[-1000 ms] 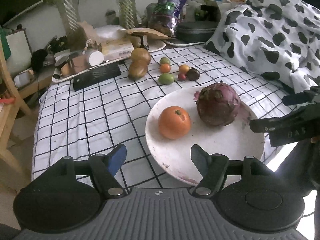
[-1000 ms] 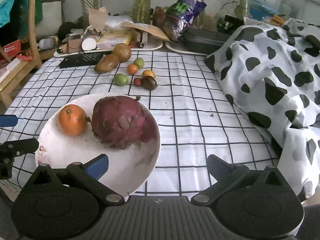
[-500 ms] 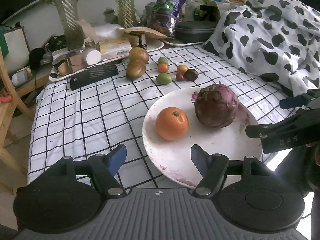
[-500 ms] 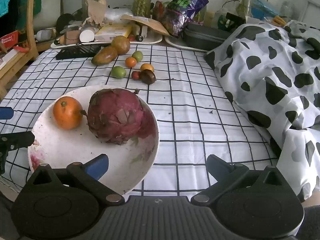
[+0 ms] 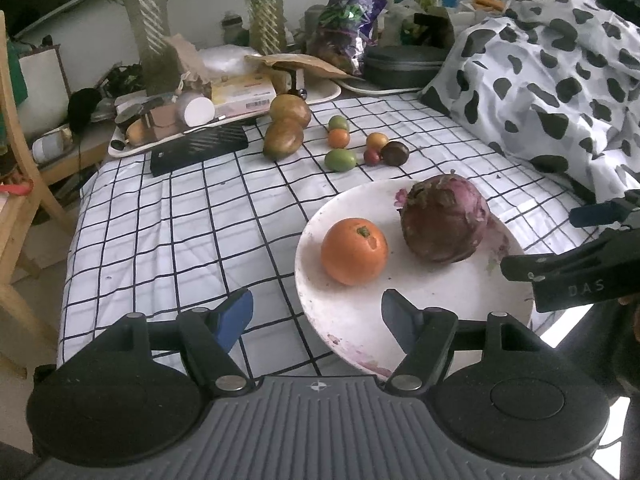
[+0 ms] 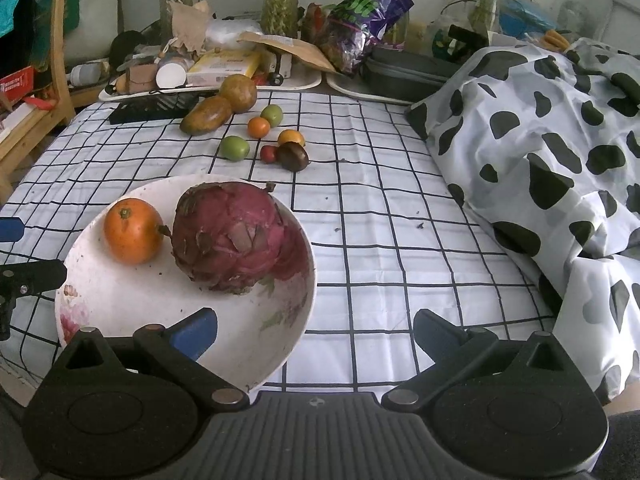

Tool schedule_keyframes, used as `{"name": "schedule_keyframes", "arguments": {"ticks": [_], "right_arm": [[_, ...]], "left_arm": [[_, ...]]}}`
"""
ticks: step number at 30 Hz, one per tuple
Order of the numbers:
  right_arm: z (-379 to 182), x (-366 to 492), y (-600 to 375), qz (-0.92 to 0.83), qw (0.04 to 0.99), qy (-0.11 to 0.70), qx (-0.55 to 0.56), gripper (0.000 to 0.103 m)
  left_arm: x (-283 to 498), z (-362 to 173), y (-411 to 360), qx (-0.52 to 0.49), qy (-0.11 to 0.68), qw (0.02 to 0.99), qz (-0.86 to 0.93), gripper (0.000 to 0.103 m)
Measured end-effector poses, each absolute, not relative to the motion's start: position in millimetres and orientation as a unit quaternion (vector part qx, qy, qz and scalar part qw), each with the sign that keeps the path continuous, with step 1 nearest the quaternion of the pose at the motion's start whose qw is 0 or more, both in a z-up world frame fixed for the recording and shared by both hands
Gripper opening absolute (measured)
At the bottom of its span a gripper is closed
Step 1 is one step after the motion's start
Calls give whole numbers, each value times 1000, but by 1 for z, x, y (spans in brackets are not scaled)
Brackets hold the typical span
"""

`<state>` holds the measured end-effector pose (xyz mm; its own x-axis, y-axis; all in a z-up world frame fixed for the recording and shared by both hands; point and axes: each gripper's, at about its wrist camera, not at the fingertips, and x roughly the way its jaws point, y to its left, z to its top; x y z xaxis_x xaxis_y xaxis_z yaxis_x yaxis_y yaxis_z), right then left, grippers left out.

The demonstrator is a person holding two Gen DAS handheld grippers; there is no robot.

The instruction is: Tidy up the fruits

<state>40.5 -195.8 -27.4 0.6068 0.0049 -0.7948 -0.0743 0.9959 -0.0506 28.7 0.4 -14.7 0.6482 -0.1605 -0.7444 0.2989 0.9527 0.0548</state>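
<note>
Fruits split two ways: orange (image 5: 354,251) and purple dragon fruit (image 5: 444,219) sit apart on the white plate (image 5: 440,300); small fruits (image 5: 362,145) lie loose on the checked cloth (image 5: 180,220) beyond. Left gripper (image 5: 316,314) and right gripper (image 6: 316,330) both open, nothing between the fingers, hovering over the plate's near rim.

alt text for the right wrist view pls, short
A white plate on a checked tablecloth holds an orange and a dragon fruit, just beyond the open, empty right gripper. Farther back lie two mangoes and six small fruits; a cow-print cloth fills the right side.
</note>
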Motion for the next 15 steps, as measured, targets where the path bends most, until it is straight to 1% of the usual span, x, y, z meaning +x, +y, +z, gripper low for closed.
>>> {"name": "schedule_keyframes", "arguments": {"ticks": [5, 6, 7, 9, 11, 15], "right_arm": [[-27, 40, -197, 21, 897, 440, -36, 103], [-27, 40, -198, 20, 898, 439, -36, 103], [-26, 40, -198, 20, 898, 438, -35, 103], [-26, 40, -199, 18, 899, 437, -33, 103], [-25, 40, -199, 17, 900, 435, -32, 103], [-24, 40, -200, 13, 902, 431, -29, 103]], "left_arm": [[28, -14, 1, 83, 394, 906, -131, 70], [27, -13, 0, 85, 391, 907, -130, 77], [27, -13, 0, 85, 389, 908, -129, 90], [28, -13, -1, 85, 388, 909, -131, 98], [28, -13, -1, 85, 384, 910, -132, 103], [27, -10, -2, 79, 374, 912, -147, 103]]}}
